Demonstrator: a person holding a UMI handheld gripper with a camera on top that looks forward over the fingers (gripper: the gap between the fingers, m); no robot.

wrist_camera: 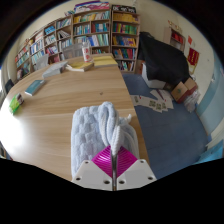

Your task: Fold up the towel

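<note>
A pale grey-white towel point(98, 128) lies on the wooden table point(50, 112) just ahead of my fingers, partly folded into a thick stack. One bunched edge of it rises up and runs down between my magenta pads. My gripper point(112, 158) is shut on that edge, the two pads pressed together with only the fabric between them. The rest of the towel spreads to the left of the fingers and rests on the tabletop near the table's right edge.
A green object point(15, 104) and a book point(35, 87) lie at the table's left side, more books point(85, 64) at its far end. Bookshelves point(95, 28) line the back wall. Right of the table is blue carpet with papers point(152, 100), a box point(184, 92) and a dark shape point(165, 58).
</note>
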